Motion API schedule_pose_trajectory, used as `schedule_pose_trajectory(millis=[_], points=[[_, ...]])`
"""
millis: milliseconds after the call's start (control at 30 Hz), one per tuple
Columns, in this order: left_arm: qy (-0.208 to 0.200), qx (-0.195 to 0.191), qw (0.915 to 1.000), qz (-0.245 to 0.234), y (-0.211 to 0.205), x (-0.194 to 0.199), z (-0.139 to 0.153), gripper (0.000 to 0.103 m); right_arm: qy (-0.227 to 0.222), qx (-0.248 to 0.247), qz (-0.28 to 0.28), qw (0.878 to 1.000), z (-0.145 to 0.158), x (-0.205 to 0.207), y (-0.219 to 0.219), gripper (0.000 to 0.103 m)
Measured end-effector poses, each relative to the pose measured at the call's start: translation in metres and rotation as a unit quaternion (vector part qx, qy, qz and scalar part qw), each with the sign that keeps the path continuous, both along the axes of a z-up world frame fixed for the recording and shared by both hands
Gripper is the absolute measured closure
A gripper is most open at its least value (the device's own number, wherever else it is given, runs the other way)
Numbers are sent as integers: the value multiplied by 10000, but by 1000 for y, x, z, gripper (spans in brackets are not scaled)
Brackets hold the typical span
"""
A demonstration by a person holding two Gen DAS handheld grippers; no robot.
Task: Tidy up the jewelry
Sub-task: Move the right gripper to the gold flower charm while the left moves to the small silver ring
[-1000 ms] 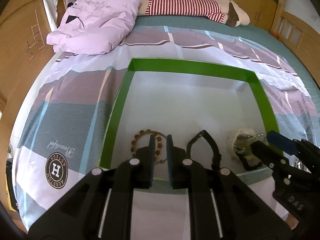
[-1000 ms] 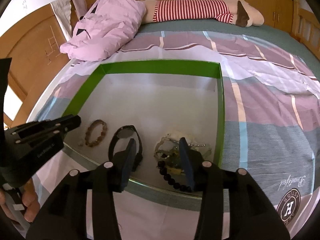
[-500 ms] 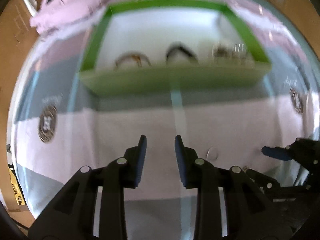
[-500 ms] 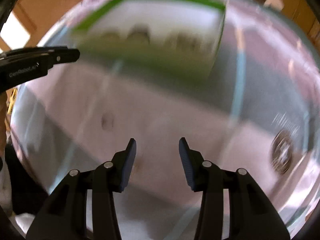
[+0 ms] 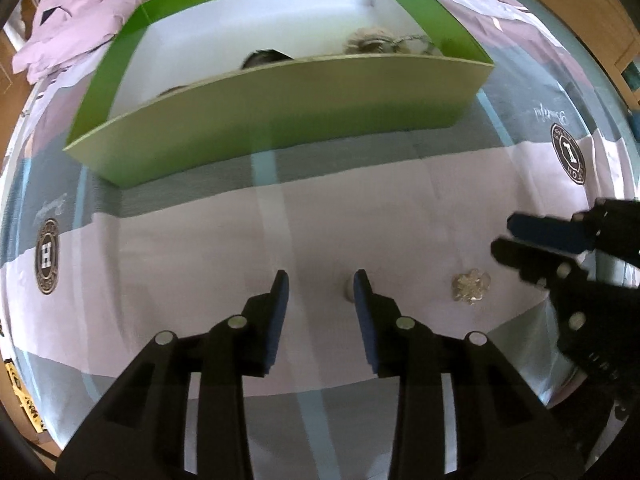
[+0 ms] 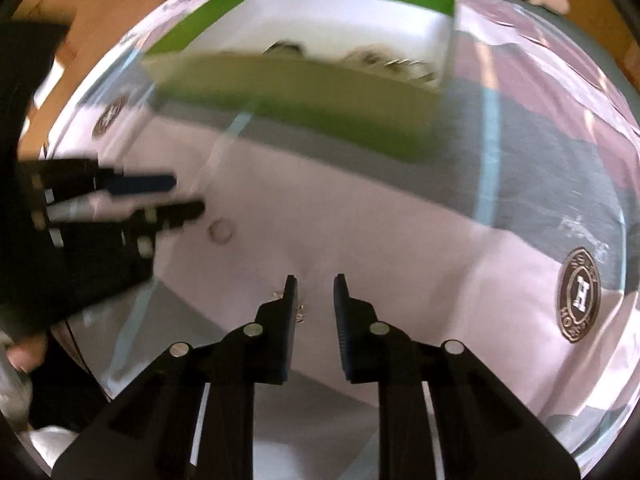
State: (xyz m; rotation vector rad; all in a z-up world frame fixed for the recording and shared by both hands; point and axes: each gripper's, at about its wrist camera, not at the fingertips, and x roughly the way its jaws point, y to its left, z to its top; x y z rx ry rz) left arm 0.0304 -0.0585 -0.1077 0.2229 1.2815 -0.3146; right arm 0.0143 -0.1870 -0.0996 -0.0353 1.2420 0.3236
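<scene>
Already several pieces are held in the box (image 5: 280, 128) at twelve o'clock, while a ring (image 5: 349, 287) and a silver cluster (image 5: 471, 288) are left on the bedspread (image 5: 200, 264), the left gripper (image 5: 320, 286) having just been spreading beside the ring with nothing pinched, the right gripper (image 6: 315, 292) just narrowing, likewise empty.

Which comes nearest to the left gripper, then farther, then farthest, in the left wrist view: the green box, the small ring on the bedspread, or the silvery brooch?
From the left gripper:
1. small ring, beside its right fingertip.
2. silvery brooch, off to the right.
3. green box, ahead, beyond the bare bedspread.

You have one green box (image 5: 280, 120), one ring (image 6: 221, 231), one sparkly brooch (image 5: 471, 288), two grippers, and two round logos visible.
</scene>
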Motion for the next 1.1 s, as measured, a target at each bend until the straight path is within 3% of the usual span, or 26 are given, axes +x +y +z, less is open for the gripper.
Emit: schedule_pose_trajectory(millis=[200, 233, 300, 400, 533, 600, 733, 833, 1100], points=[[63, 28, 10000, -60, -8, 0, -13, 62, -18, 7, -313, 9995, 5, 7, -16, 83], [59, 29, 10000, -40, -8, 1, -13, 66, -5, 2, -320, 9995, 4, 6, -16, 83], [-3, 106, 9999, 101, -3, 4, -12, 83, -3, -1, -263, 9997, 4, 6, -12, 83], [24, 75, 9990, 440, 11, 13, -11, 85, -38, 59, -143, 9999, 8, 1, -11, 81], [-124, 188, 9953, 939, 32, 22, -6, 85, 38, 148, 149, 9998, 6, -4, -1, 57], [-104, 71, 9953, 960, 34, 23, -3, 85, 62, 77, 323, 9994, 4, -6, 8, 55], [-269, 112, 9965, 782, 23, 16, 3, 85, 206, -253, 503, 9982, -12, -9, 23, 56], [-376, 179, 9970, 645, 14, 11, 6, 85, 255, -304, 497, 9980, -19, -9, 25, 79], [-342, 222, 9974, 595, 15, 6, 4, 85, -112, -34, 174, 9998, -5, -3, 10, 80]])
